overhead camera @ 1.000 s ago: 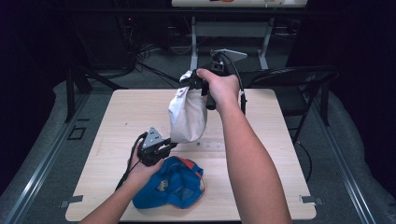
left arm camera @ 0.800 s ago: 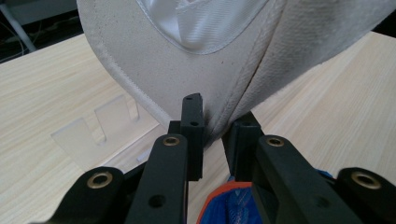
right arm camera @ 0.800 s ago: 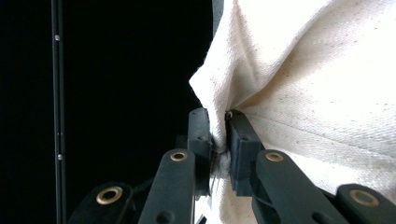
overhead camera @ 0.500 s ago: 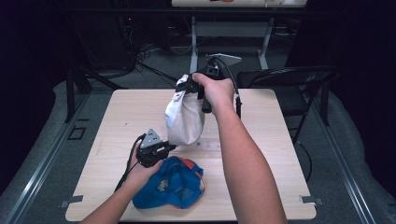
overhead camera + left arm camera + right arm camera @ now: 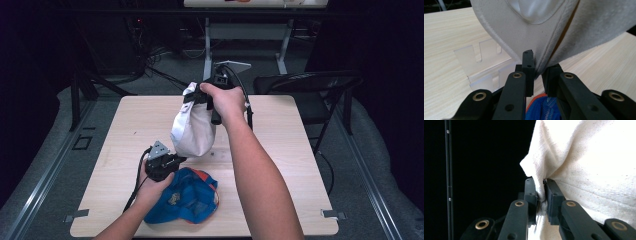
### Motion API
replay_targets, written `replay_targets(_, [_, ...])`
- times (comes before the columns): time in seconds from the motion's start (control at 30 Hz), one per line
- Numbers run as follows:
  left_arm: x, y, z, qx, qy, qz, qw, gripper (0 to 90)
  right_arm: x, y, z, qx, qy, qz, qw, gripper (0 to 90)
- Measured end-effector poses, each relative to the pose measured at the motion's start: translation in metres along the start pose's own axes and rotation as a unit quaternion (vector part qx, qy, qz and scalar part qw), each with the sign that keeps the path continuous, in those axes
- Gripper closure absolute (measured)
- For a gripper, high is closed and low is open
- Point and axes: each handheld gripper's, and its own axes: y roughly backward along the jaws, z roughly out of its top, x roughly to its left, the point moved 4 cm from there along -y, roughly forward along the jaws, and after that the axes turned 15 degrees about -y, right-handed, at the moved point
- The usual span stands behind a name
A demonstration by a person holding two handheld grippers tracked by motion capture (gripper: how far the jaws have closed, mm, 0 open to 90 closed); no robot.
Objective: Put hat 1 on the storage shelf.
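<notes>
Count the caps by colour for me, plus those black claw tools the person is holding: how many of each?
White cap: 1, hanging between both claws
Blue cap: 1, lying on the table
Black grippers: 2, the left gripper and the right gripper
Total: 4 things

Dark room — grey floor (image 5: 390, 165), black folding chair (image 5: 312, 85) beside wooden table (image 5: 280, 165).

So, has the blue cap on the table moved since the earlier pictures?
No. The blue cap lies at the same spot near the table's front edge, beside the left gripper.
</notes>
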Motion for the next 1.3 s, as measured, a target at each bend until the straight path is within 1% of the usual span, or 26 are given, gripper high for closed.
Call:
replay_targets(0.1, [0.002, 0.001, -0.001, 0.007, 0.015, -0.001, 0.9999, 83.3, -0.002, -0.004, 0.0, 0.002, -0.001, -0.003, 1.0, 81.7])
replay_targets(0.13, [0.002, 0.0, -0.002, 0.008, 0.017, 0.003, 0.9998, 83.5, -0.003, -0.006, 0.0, 0.004, -0.001, -0.004, 1.0, 81.7])
replay_targets(0.2, [0.004, 0.0, -0.004, 0.016, 0.019, -0.004, 0.9997, 83.7, -0.004, -0.008, 0.0, 0.004, -0.002, -0.008, 1.0, 81.8])
replay_targets(0.3, [0.006, 0.0, -0.008, 0.017, 0.031, -0.014, 0.9993, 83.7, -0.007, -0.012, 0.0, 0.005, -0.001, -0.013, 0.9999, 81.8])
replay_targets(0.33, [0.007, 0.0, -0.009, 0.015, 0.032, -0.011, 0.9993, 83.7, -0.007, -0.013, 0.0, 0.006, 0.0, -0.015, 0.9999, 81.7])
replay_targets(0.37, [0.006, 0.0, -0.01, 0.019, 0.033, -0.015, 0.9992, 83.7, -0.008, -0.014, 0.0, 0.006, 0.001, -0.019, 0.9998, 81.8])
replay_targets(0.4, [0.007, 0.0, -0.011, 0.013, 0.033, -0.011, 0.9993, 83.7, -0.008, -0.016, 0.0, 0.008, 0.002, -0.022, 0.9997, 81.8])
replay_targets(0.5, [0.008, 0.001, -0.013, 0.007, 0.055, -0.019, 0.9983, 83.7, -0.009, -0.019, -0.001, 0.01, 0.0, -0.019, 0.9998, 81.8])
replay_targets(0.53, [0.01, 0.001, -0.014, 0.005, 0.063, -0.026, 0.9977, 83.6, -0.009, -0.02, -0.001, 0.01, 0.001, -0.021, 0.9997, 81.7])
replay_targets(0.57, [0.01, 0.001, -0.015, 0.002, 0.07, -0.026, 0.9972, 83.6, -0.01, -0.021, -0.001, 0.011, 0.001, -0.024, 0.9997, 81.7])
replay_targets(0.63, [0.011, 0.001, -0.016, 0.005, 0.076, -0.028, 0.9967, 83.6, -0.012, -0.025, 0.0, 0.01, -0.001, -0.026, 0.9996, 81.8])
replay_targets(0.67, [0.01, 0.0, -0.016, 0.003, 0.069, -0.024, 0.9973, 83.6, -0.013, -0.026, 0.0, 0.013, -0.001, -0.028, 0.9995, 81.7])
replay_targets(0.73, [0.008, 0.001, -0.016, 0.004, 0.063, -0.022, 0.9977, 83.9, -0.014, -0.029, 0.0, 0.014, -0.002, -0.028, 0.9995, 81.7])
replay_targets(0.77, [0.008, 0.001, -0.016, 0.002, 0.061, -0.025, 0.9978, 84.1, -0.015, -0.03, 0.0, 0.015, -0.002, -0.027, 0.9995, 81.7])
replay_targets(0.8, [0.009, -0.001, -0.016, -0.005, 0.065, -0.032, 0.9973, 84.2, -0.015, -0.03, 0.0, 0.017, 0.0, -0.025, 0.9995, 81.7])
replay_targets(0.87, [0.012, -0.001, -0.017, -0.002, 0.068, -0.045, 0.9967, 84.1, -0.014, -0.031, 0.0, 0.017, -0.002, -0.023, 0.9996, 81.7])
replay_targets(0.9, [0.012, -0.001, -0.016, -0.006, 0.066, -0.04, 0.997, 84.2, -0.013, -0.031, 0.0, 0.017, -0.001, -0.024, 0.9996, 81.8])
replay_targets(0.93, [0.012, -0.001, -0.015, 0.001, 0.051, -0.04, 0.9979, 84.3, -0.013, -0.031, -0.001, 0.019, 0.001, -0.026, 0.9995, 81.8])
replay_targets(0.97, [0.012, 0.0, -0.014, 0.008, 0.041, -0.041, 0.9983, 84.5, -0.012, -0.031, -0.001, 0.02, 0.0, -0.028, 0.9994, 81.8])
replay_targets(1.0, [0.011, -0.001, -0.013, 0.006, 0.039, -0.038, 0.9985, 84.6, -0.011, -0.03, -0.001, 0.019, -0.001, -0.027, 0.9995, 81.7])
replay_targets(1.07, [0.012, -0.001, -0.013, 0.005, 0.036, -0.042, 0.9985, 84.6, -0.012, -0.029, 0.0, 0.015, 0.003, -0.026, 0.9996, 81.8])
replay_targets(1.1, [0.011, -0.001, -0.013, 0.005, 0.038, -0.045, 0.9983, 84.7, -0.012, -0.028, 0.0, 0.015, 0.002, -0.025, 0.9996, 81.8])
replay_targets(1.13, [0.01, 0.0, -0.012, 0.008, 0.032, -0.046, 0.9984, 84.8, -0.012, -0.027, 0.0, 0.015, 0.002, -0.023, 0.9996, 81.8])
replay_targets(1.17, [0.009, -0.002, -0.01, 0.01, 0.023, -0.039, 0.9989, 84.9, -0.011, -0.026, 0.001, 0.014, 0.002, -0.021, 0.9997, 81.8])
replay_targets(1.2, [0.01, -0.001, -0.008, 0.015, 0.011, -0.04, 0.999, 85.0, -0.01, -0.025, 0.0, 0.016, 0.004, -0.018, 0.9997, 81.8])
replay_targets(1.3, [0.011, -0.001, -0.003, 0.028, 0.003, -0.036, 0.9989, 85.1, -0.006, -0.022, -0.001, 0.014, 0.01, -0.017, 0.9997, 81.8])
